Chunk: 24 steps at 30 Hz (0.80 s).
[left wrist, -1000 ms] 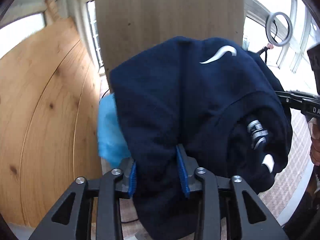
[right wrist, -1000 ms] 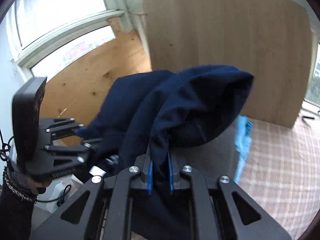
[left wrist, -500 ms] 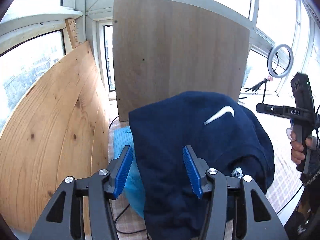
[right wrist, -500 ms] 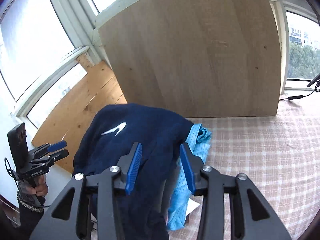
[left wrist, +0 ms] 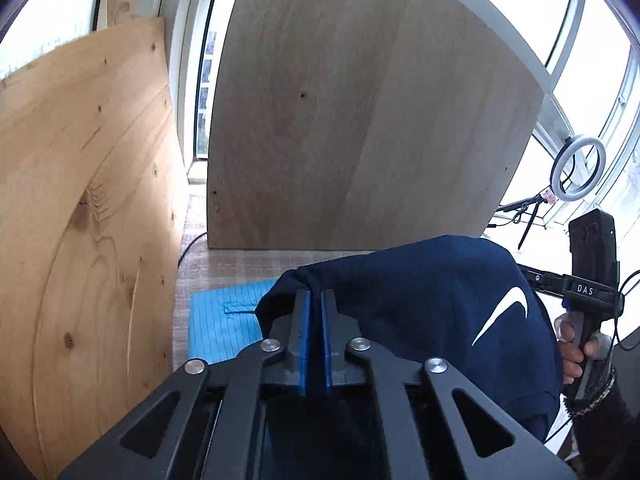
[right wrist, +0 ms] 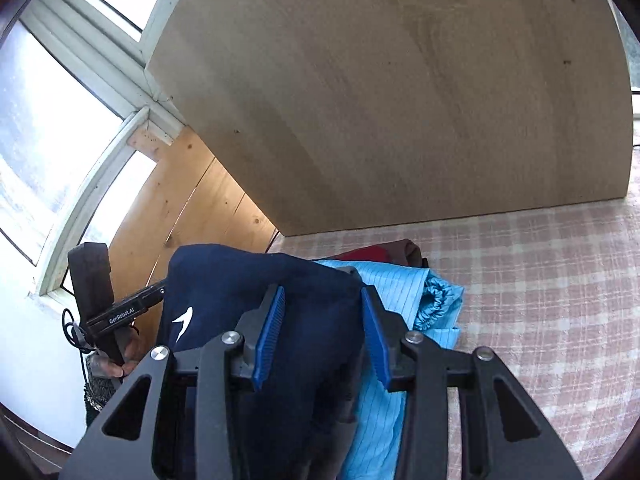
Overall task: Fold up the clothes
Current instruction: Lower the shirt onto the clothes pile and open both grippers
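Note:
A navy sweatshirt (left wrist: 420, 300) with a white swoosh hangs raised over the table. My left gripper (left wrist: 316, 294) is shut on a pinched fold at its left edge. In the right wrist view the same sweatshirt (right wrist: 248, 280) fills the gap between the blue pads of my right gripper (right wrist: 323, 296). Those jaws are closing and stand apart, not visibly pressing the cloth. A folded light blue garment (right wrist: 404, 292) lies under the sweatshirt on the table and shows in the left view too, light blue garment (left wrist: 224, 320). Each view shows the other gripper, held in a hand, at its edge.
A checked tablecloth (right wrist: 540, 280) covers the table. A pale wood panel (left wrist: 360, 120) stands upright at the back and a pine board (left wrist: 80, 200) leans at the left. A dark red garment (right wrist: 376, 254) lies behind the blue one. A ring light (left wrist: 578, 168) stands by the window.
Both grippers held the sweatshirt a second ago, then opened. The left one has since shifted to its left edge and shut there. The right jaws have narrowed around the cloth.

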{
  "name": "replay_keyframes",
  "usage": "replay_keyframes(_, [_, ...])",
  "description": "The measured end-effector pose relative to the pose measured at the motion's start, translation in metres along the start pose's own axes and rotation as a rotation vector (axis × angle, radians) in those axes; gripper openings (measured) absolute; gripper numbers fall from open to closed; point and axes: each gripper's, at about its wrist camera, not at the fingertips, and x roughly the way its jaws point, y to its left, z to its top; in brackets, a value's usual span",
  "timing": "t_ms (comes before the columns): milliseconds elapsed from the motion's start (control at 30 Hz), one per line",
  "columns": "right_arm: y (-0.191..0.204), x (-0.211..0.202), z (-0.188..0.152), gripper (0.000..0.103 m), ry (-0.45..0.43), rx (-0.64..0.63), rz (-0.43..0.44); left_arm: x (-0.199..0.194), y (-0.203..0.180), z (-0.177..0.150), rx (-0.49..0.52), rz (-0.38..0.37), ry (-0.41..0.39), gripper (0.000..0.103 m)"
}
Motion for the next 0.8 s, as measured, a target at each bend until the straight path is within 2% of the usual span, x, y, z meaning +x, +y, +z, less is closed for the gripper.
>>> replay_keyframes(33, [0.004,-0.004,-0.001,0.019,-0.012,-0.019,-0.007,0.007,-0.009,0.009,0.022,0.016,-0.014,0.003])
replay_keyframes(67, [0.008,-0.008,-0.001,0.013,-0.026,-0.039,-0.023,0.000,-0.013,0.009,0.036,0.042,-0.031,0.003])
replay_keyframes(133, [0.018,-0.021,-0.001,0.009,-0.067,-0.074,-0.033,-0.014,-0.021,0.008,0.070,0.118,-0.067,0.003])
replay_keyframes(233, [0.041,-0.032,0.002,0.008,-0.115,-0.198,-0.123,-0.025,-0.035,0.009,0.153,0.239,-0.116,0.002])
replay_keyframes(300, [0.058,-0.039,0.004,0.008,-0.146,-0.287,-0.192,0.003,-0.029,0.010,0.154,0.284,-0.040,0.003])
replay_keyframes(333, [0.058,-0.032,0.006,0.008,-0.123,-0.302,-0.230,0.021,-0.022,0.011,0.143,0.338,0.028,0.005])
replay_keyframes(400, [0.049,-0.007,0.009,0.008,-0.032,-0.298,-0.311,0.037,-0.020,0.008,0.162,0.408,0.099,0.007])
replay_keyframes(433, [0.045,0.005,0.011,0.008,0.014,-0.295,-0.352,0.030,-0.021,0.007,0.166,0.433,0.074,0.009])
replay_keyframes(467, [0.043,0.003,0.011,0.009,0.008,-0.278,-0.352,0.017,-0.023,0.005,0.157,0.427,0.042,0.013])
replay_keyframes(500, [0.042,-0.011,0.010,0.012,-0.029,-0.255,-0.320,0.001,-0.024,0.003,0.139,0.415,0.008,0.027])
replay_keyframes(533, [0.040,-0.028,0.007,0.024,-0.065,-0.232,-0.285,-0.014,-0.025,0.001,0.122,0.403,-0.025,0.038])
replay_keyframes(567, [0.038,-0.043,0.002,0.036,-0.097,-0.208,-0.260,-0.031,-0.028,-0.004,0.112,0.392,-0.051,0.038])
replay_keyframes(600, [0.036,-0.058,-0.004,0.039,-0.119,-0.186,-0.238,-0.046,-0.031,-0.013,0.103,0.373,-0.071,0.038])
replay_keyframes(667, [0.034,-0.080,-0.025,0.040,-0.113,-0.161,-0.171,-0.071,-0.038,-0.036,0.088,0.322,-0.093,0.041])
replay_keyframes(700, [0.035,-0.087,-0.039,0.040,-0.097,-0.157,-0.129,-0.079,-0.039,-0.052,0.083,0.295,-0.078,0.045])
replay_keyframes(800, [0.042,-0.100,-0.088,0.040,-0.042,-0.153,-0.044,-0.095,-0.044,-0.102,0.067,0.228,-0.014,0.047])
